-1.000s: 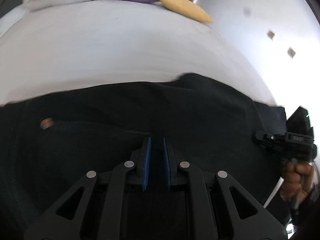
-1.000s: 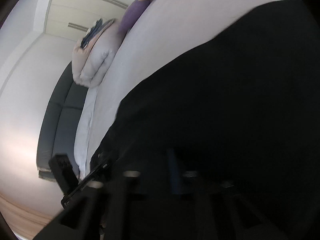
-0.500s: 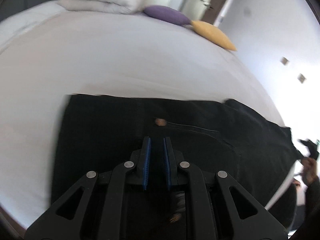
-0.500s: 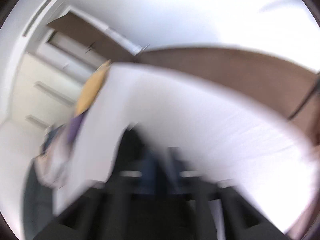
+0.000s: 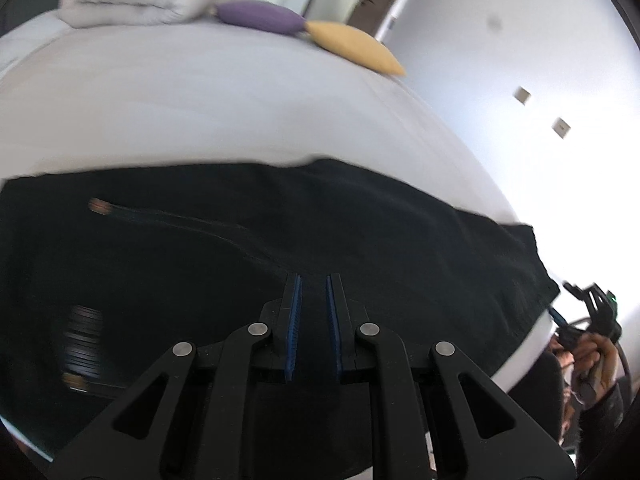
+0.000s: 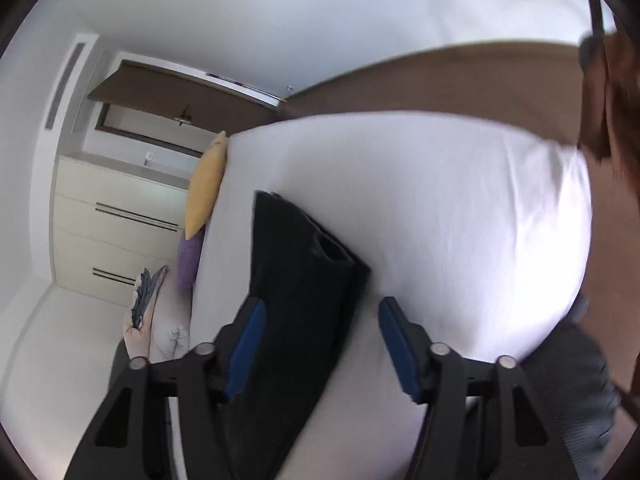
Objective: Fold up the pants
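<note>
Black, matte pants (image 5: 280, 248) are spread flat across the smooth white bed (image 5: 200, 112), the left gripper (image 5: 312, 280) being held over them with blue ribbed pads narrowly parted, seemingly gripping nothing, while the right gripper (image 6: 320, 316) is spread wide above the layered leg end.

White bed (image 5: 200, 112): black pants (image 5: 320, 232) flat; purple pillow (image 5: 260, 16), yellow pillow (image 5: 356, 46), folded duvet (image 5: 132, 0) at head.

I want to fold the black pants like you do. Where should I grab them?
Probably the leg cuffs of the black pants. They lie stacked at the free end on the bed, facing the open right gripper. Come in flat from that end and pinch both layers together.
</note>
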A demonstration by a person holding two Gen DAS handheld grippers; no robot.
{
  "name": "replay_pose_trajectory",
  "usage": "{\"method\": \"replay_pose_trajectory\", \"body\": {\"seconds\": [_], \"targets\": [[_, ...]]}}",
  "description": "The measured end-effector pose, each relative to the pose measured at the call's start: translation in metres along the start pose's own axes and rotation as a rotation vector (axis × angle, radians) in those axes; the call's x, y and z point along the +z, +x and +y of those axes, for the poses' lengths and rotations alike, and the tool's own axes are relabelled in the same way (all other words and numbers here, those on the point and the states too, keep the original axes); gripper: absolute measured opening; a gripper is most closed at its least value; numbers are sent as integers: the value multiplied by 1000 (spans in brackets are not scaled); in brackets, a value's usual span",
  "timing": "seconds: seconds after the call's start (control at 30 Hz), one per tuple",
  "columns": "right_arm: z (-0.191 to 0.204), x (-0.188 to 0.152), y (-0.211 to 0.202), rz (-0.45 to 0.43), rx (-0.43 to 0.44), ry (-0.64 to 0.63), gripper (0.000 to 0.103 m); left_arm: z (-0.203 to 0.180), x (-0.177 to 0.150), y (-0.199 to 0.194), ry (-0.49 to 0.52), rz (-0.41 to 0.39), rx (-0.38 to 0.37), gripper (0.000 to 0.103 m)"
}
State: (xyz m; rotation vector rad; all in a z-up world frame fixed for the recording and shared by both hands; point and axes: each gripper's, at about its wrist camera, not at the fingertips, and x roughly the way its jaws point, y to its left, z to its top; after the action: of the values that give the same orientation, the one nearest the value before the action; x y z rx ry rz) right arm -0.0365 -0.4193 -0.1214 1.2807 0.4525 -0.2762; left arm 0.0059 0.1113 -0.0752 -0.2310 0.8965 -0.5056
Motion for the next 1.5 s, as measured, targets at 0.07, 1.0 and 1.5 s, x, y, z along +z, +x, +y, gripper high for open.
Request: {"method": "replay_pose_trajectory", "body": {"seconds": [0.07,1.0,1.5], "targets": [[-4,2,6,6,29,20,58,-9,-5,17,-8,40,-20,12],[-4,7,21,-26,3,-18,10,1,-28,65,-47,73,-50,11],[166,-228,99,184,-235,-1207,10,17,-24,60,-143,66,-89,11]]}}
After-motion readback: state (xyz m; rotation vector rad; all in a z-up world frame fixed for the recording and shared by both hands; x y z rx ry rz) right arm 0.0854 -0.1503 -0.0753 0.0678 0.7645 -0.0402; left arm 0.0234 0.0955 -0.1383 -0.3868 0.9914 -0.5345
